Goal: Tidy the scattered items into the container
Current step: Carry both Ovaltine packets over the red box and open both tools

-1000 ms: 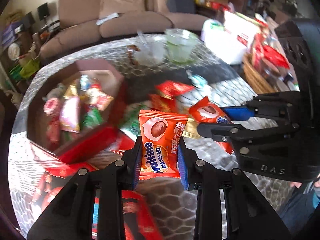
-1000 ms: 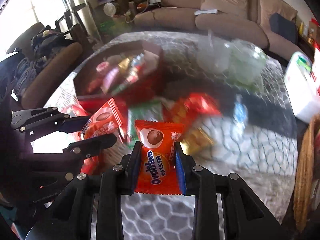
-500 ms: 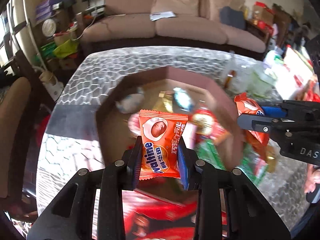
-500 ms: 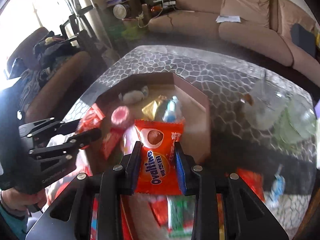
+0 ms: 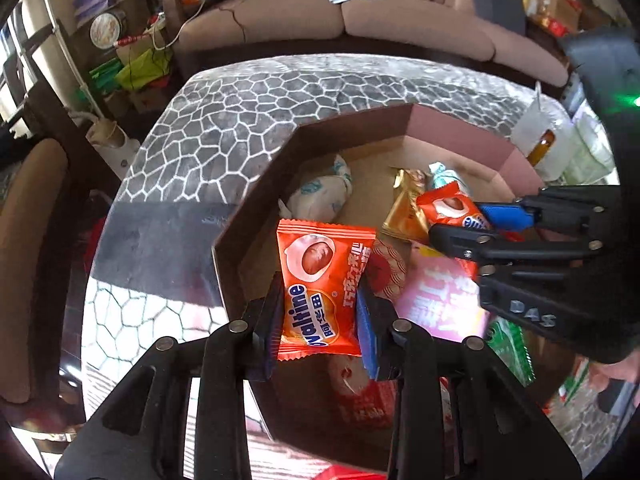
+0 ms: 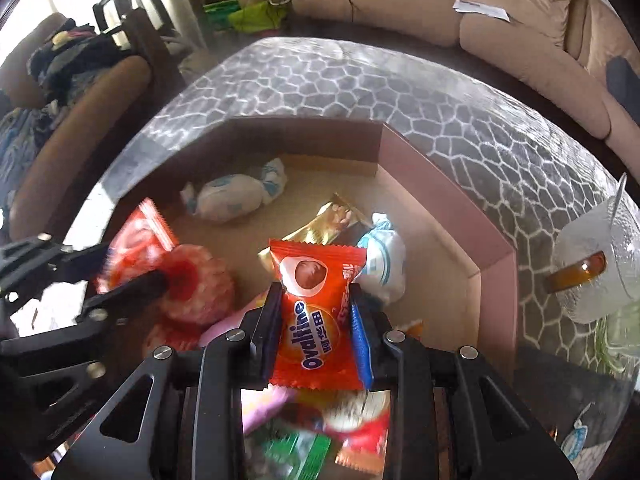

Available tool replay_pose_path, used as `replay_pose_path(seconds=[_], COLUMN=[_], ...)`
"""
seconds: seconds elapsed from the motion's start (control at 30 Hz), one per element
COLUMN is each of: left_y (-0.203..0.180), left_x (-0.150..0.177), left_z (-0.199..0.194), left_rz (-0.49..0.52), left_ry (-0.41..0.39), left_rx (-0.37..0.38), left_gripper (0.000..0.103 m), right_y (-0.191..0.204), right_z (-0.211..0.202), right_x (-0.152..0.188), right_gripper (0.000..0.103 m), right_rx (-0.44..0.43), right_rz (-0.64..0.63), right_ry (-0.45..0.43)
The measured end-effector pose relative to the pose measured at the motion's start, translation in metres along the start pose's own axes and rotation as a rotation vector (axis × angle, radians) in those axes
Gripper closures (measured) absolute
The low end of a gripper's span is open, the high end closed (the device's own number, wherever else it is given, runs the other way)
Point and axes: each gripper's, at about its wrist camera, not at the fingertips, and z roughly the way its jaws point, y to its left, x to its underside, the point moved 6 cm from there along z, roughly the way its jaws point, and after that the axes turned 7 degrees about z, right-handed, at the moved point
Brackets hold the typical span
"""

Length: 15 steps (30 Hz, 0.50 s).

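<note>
Both my grippers tilt steeply down over the octagonal cardboard container [image 5: 256, 216] on the mosaic-patterned desk [image 5: 240, 96], my left gripper [image 5: 322, 312] and right gripper [image 6: 312, 332] each with jaws clamped on one glossy orange Ovaltine sachet, the left sachet [image 5: 324, 280] and the right sachet [image 6: 316, 300]. Two sachets thus hang above the pink-walled box. Inside lie two white twist-wrapped sweets [image 6: 236, 196] and one gold foil packet [image 6: 320, 228] among other wrappers.

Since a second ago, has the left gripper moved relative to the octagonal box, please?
Yes. The left gripper, shut on its Ovaltine packet, has swung from over the scattered snacks to above the octagonal box.
</note>
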Motion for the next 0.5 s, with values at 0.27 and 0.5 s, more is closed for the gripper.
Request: replay_pose_path(seconds=[0.27,0.5], left_y=[0.013,0.014], left_x=[-0.004,-0.001], left_z=[0.003,-0.016], left_rz=[0.004,-0.034], left_ry=[0.014,-0.011], left_rx=[-0.048,-0.038], left_gripper=[0.063,0.062], right_y=[-0.012,-0.010], right_z=[0.011,-0.018], right_x=[-0.009,-0.011], right_gripper=[0.064,0.042], right_rx=[0.045,-0.013], right_rz=[0.037,0.059], right_ry=[0.009,-0.044])
